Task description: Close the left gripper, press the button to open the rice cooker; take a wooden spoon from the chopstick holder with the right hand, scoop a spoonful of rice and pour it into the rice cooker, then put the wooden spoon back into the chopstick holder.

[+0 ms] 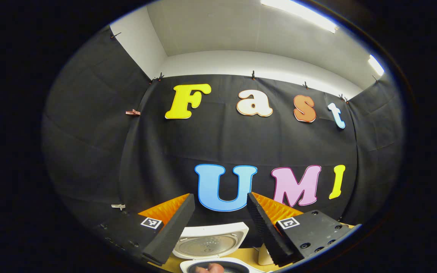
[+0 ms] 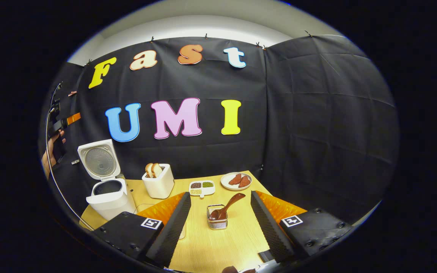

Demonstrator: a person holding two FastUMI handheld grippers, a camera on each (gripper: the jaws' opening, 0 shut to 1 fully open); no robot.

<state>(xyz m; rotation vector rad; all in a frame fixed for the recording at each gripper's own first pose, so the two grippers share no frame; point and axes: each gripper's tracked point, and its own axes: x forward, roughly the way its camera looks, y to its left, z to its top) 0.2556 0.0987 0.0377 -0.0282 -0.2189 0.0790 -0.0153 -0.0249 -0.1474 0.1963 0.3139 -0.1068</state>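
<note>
The white rice cooker (image 2: pixel 106 189) stands at the table's left with its lid (image 2: pixel 98 157) raised and the dark pot showing. In the left gripper view the cooker's lid (image 1: pixel 211 242) lies low between the fingers of my left gripper (image 1: pixel 220 199), which is open and held above the cooker, holding nothing. A dark wooden spoon (image 2: pixel 229 206) leans in a small clear holder (image 2: pixel 217 222) on the table. My right gripper (image 2: pixel 220 195) is open, above and short of the holder, with the spoon lined up between its fingers and apart from them.
A white toaster (image 2: pixel 158 184) with bread slices stands right of the cooker. Behind the holder sit a divided dish (image 2: pixel 202 187) of grains and a plate (image 2: pixel 236 181) of reddish pieces. A hand (image 2: pixel 51 153) holds the left gripper at the far left. Black cloth walls the table.
</note>
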